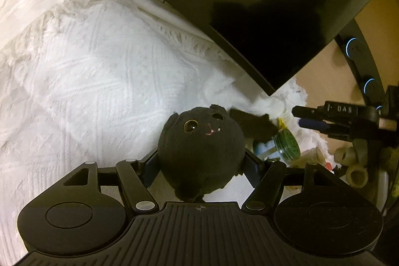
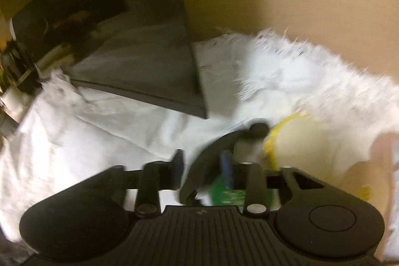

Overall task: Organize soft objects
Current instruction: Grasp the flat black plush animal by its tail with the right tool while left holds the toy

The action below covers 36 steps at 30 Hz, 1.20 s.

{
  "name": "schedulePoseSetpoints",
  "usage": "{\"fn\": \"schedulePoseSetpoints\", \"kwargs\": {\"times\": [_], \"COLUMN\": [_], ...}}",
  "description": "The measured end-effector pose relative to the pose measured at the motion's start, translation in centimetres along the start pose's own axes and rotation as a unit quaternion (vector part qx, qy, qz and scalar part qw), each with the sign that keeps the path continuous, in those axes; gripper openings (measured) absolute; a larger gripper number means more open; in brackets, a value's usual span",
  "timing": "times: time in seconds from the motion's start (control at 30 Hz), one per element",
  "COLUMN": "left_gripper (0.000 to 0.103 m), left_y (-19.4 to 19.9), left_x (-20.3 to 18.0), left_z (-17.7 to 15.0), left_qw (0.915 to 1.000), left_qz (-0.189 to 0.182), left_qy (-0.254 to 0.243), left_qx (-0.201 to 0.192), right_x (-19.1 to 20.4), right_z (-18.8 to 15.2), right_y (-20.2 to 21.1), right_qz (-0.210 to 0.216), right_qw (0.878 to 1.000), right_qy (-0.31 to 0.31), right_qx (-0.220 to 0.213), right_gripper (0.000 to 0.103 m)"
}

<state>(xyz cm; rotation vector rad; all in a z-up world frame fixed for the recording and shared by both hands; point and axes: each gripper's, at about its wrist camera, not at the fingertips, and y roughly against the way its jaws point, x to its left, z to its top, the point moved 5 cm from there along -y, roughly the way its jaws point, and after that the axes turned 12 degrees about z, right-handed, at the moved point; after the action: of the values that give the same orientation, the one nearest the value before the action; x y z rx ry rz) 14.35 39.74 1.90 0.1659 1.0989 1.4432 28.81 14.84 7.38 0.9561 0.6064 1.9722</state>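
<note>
Above the white blanket (image 1: 94,81), the left gripper (image 1: 200,166) is clamped on a black plush cat (image 1: 200,148), one finger pressed to each side of its round body, face pointing away from the camera base. The toy looks light, soft and squashy, so it dents under the pads; a hold across the widest part of the body seems safest, not the tail or ears. Right of the cat, against the same blanket, lie a small green-lidded jar (image 1: 286,145) and a yellow-trimmed soft item (image 2: 299,141). The right gripper (image 2: 204,166) view is blurred; its fingers look parted around something dark and green, but I cannot tell for sure.
</note>
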Motion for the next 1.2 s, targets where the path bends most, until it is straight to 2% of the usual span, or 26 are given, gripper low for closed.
{"fn": "schedulePoseSetpoints", "kwargs": {"times": [0.03,0.07,0.13,0.2,0.4,0.5,0.53,0.6,0.67,0.77,0.9,1.0,1.07,1.13,1.2], "left_gripper": [0.074,0.074,0.074,0.074,0.074,0.074,0.074,0.074,0.074,0.074,0.074,0.074,0.074,0.074,0.074], "left_y": [-0.1,-0.3,-0.4,-0.3,1.0,1.2,1.2,1.1,1.1,1.0,0.9,1.0,1.0,0.9,0.8], "left_x": [0.1,0.2,0.2,0.1,-0.2,0.4,0.7,1.2,1.5,1.4,1.0,0.7,0.6,0.7,0.8], "left_z": [-0.2,-0.3,-0.6,-0.7,0.0,0.1,0.1,0.0,0.1,0.2,0.4,0.6,0.7,0.7,0.7], "left_qw": [1.0,1.0,0.9999,0.9999,1.0,1.0,1.0,0.9999,0.9999,0.9998,0.9999,0.9999,0.9999,0.9999,0.9999], "left_qz": [0.0,0.001,0.003,0.003,0.0,0.003,0.005,0.01,0.008,0.006,0.003,-0.001,-0.003,-0.004,-0.003], "left_qy": [0.003,0.005,0.007,0.004,-0.007,0.0,0.003,0.009,0.013,0.015,0.013,0.011,0.011,0.011,0.011], "left_qx": [0.003,0.006,0.011,0.012,0.0,0.0,0.002,0.005,0.008,0.008,0.008,0.006,0.005,0.006,0.007], "right_x": [0.3,0.5,1.2,1.4,-1.5,-3.2,-3.5,-3.5,-2.5,0.1,4.1,5.9,6.2,6.4,6.3], "right_z": [-0.3,-0.7,-1.2,-1.2,0.4,0.8,1.0,1.1,1.2,1.1,0.1,-0.7,-1.3,-2.1,-2.9], "right_y": [-0.2,-0.5,-1.3,-2.5,-5.7,-6.8,-7.0,-7.3,-7.3,-7.3,-6.6,-6.1,-6.0,-6.1,-5.9], "right_qz": [-0.011,-0.019,-0.038,-0.061,-0.075,-0.045,-0.037,-0.022,-0.02,-0.001,0.07,0.101,0.099,0.068,0.033], "right_qw": [1.0,0.999,0.996,0.994,0.996,0.995,0.995,0.995,0.997,0.998,0.994,0.99,0.989,0.989,0.989], "right_qy": [0.021,0.041,0.076,0.085,0.014,-0.055,-0.069,-0.076,-0.047,0.009,0.035,0.04,0.059,0.097,0.125], "right_qx": [-0.002,0.0,0.006,0.007,0.035,0.063,0.064,0.062,0.059,0.067,0.077,0.087,0.09,0.088,0.078], "right_gripper": [0.058,0.064,0.064,0.064,0.064,0.064,0.063,0.052,0.031,0.013,0.009,0.009,0.01,0.011,0.023]}}
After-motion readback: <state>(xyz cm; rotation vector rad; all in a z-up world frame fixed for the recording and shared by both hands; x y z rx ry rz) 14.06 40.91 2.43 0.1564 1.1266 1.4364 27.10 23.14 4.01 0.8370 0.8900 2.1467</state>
